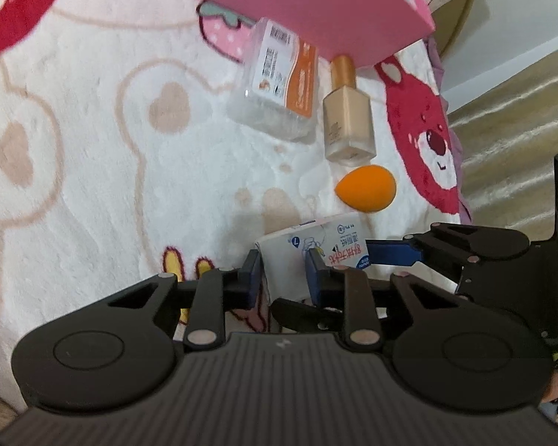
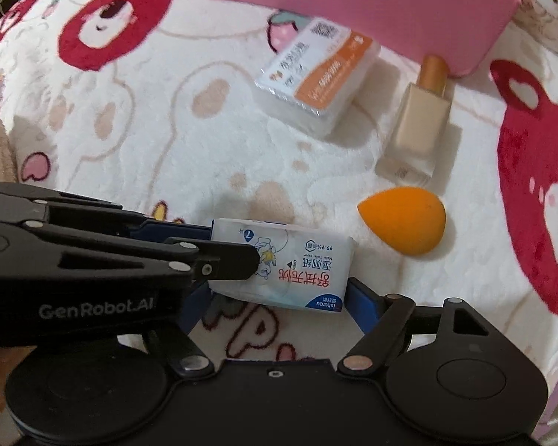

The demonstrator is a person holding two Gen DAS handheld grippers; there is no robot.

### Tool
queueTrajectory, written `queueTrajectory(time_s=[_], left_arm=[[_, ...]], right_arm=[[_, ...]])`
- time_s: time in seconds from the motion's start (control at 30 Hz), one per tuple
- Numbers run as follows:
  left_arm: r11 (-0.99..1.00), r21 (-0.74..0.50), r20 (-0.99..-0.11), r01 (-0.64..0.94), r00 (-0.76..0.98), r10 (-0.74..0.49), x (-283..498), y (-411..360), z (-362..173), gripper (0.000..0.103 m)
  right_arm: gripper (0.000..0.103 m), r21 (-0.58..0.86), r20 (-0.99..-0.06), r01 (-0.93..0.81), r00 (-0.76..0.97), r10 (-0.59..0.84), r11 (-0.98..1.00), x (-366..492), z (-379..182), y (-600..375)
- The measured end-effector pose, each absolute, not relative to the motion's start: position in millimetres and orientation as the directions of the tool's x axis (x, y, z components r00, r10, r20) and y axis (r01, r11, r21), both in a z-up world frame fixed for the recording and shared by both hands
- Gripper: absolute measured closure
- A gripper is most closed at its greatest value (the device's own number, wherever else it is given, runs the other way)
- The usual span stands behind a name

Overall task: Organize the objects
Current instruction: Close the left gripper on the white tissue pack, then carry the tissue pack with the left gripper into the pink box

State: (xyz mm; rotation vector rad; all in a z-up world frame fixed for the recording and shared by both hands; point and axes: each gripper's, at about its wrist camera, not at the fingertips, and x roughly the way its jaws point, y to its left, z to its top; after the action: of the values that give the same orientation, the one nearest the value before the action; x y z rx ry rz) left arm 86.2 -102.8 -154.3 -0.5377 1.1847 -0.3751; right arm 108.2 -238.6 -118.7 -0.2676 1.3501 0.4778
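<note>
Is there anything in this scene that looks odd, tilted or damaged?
Nothing looks spilled or broken. One oddity: both tools are at the same wet wipes pack. The left tool pinches its end, while the right tool straddles it. The foundation bottle lies flat beside the orange sponge.

Orange sponge (image 2: 403,221), pink box (image 2: 353,11)

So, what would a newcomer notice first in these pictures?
Probably the white wipes pack in the foreground, gripped at one end by the left gripper, with the right gripper open around it. Next, the bright orange sponge just beyond it on the bear-print blanket.
</note>
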Motion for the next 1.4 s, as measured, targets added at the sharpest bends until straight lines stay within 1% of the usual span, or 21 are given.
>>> queueTrajectory(time_s=[0.13,0.2,0.37,0.5,0.63,0.73,0.8,0.93,1.07,1.2,1.4], left_arm=[[0.823,-0.568,-0.755,0.031,0.378,-0.535,82.2,-97.7,-139.2,0.079],[0.826,-0.561,-0.747,0.052,0.399,-0.532,78.9,-93.9,-130.6,0.079],[0.817,-0.568,-0.716,0.099,0.429,-0.55,72.2,-84.6,-108.3,0.079],[0.826,-0.54,-0.702,0.159,0.457,-0.546,73.6,-83.9,-87.4,0.079],[0.807,-0.568,-0.68,0.162,0.46,-0.571,76.4,-76.0,-70.3,0.079],[0.81,-0.555,-0.666,0.19,0.481,-0.57,72.8,-71.2,-52.2,0.079],[0.819,-0.54,-0.672,0.195,0.485,-0.559,69.9,-68.0,-40.9,0.079],[0.812,-0.547,-0.658,0.202,0.495,-0.567,66.7,-55.6,-21.0,0.079],[0.814,-0.537,-0.641,0.221,0.521,-0.564,64.4,-40.7,4.4,0.079],[0.831,-0.504,-0.635,0.236,0.55,-0.542,68.9,-28.6,28.5,0.079],[0.834,-0.491,-0.616,0.252,0.577,-0.537,91.2,-18.1,51.2,0.079]], right_arm=[[0.019,0.082,-0.958,-0.504,0.199,0.208,0.86,103.1,-106.6,-236.7],[0.016,0.076,-0.945,-0.521,0.233,0.228,0.85,98.6,-99.2,-234.1],[0.012,0.07,-0.905,-0.542,0.319,0.282,0.837,88.7,-74.6,-233.6],[0.012,0.065,-0.871,-0.528,0.385,0.307,0.847,83.9,-54.7,-235.9],[0.012,0.089,-0.85,-0.492,0.416,0.324,0.866,80.2,-40.1,-238.1],[0.012,0.107,-0.836,-0.477,0.432,0.339,0.872,75.8,-29.7,-237.3],[0.012,0.122,-0.825,-0.476,0.439,0.356,0.871,73.0,-21.9,-234.6],[0.012,0.119,-0.806,-0.484,0.463,0.369,0.867,66.8,-1.8,-225.9],[0.016,0.128,-0.774,-0.494,0.492,0.398,0.86,65.3,21.1,-219.4],[0.024,0.13,-0.737,-0.506,0.526,0.425,0.853,69.0,41.6,-213.4],[0.027,0.161,-0.686,-0.503,0.562,0.463,0.849,90.9,60.1,-212.6]])
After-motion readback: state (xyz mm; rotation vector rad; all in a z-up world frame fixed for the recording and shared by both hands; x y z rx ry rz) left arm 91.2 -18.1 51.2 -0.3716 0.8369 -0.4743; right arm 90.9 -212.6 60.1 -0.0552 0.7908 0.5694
